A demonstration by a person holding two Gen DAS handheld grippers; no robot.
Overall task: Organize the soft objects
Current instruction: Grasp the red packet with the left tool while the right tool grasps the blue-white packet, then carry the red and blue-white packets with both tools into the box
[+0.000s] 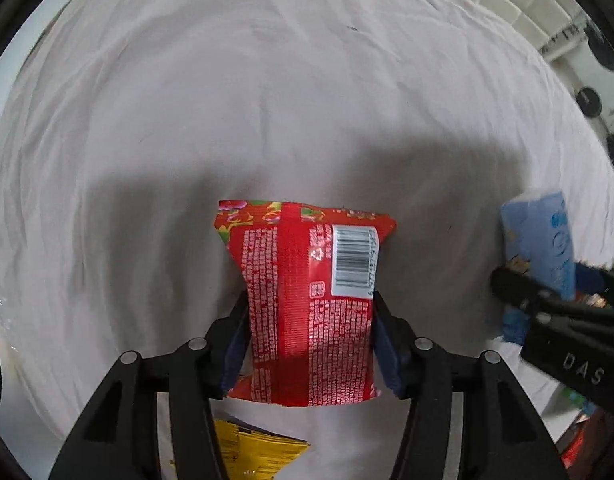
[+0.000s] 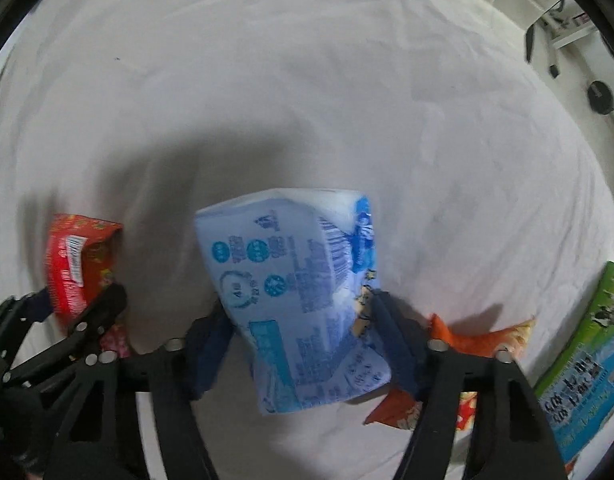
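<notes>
White sheet (image 1: 267, 80) covers the whole desk, and both tongs point straight down at it.

Left tongs (image 1: 309, 344) grip the red pack (image 1: 307, 300). Their blue pads (image 1: 237, 344) press on its two long sides, so the pack's long way runs from near to far, right along the tongs. A yellow pack (image 1: 255, 452) lies on the sheet just near of it.

Right tongs (image 2: 303, 354) have the blue pack (image 2: 303, 300) between their pads. The pack is tilted, with its far end leaning left. Its sides look pinched in, so I think the tongs are squeezing it.

Seen from the left tongs, the right tongs (image 1: 547, 292) are close by on the right. The two packs are side by side, red on the left and blue on the right, near but not touching.

Off to the right lie an orange pack (image 2: 479, 336) and a green box (image 2: 587, 340).

I think each pack must next be lifted up.
</notes>
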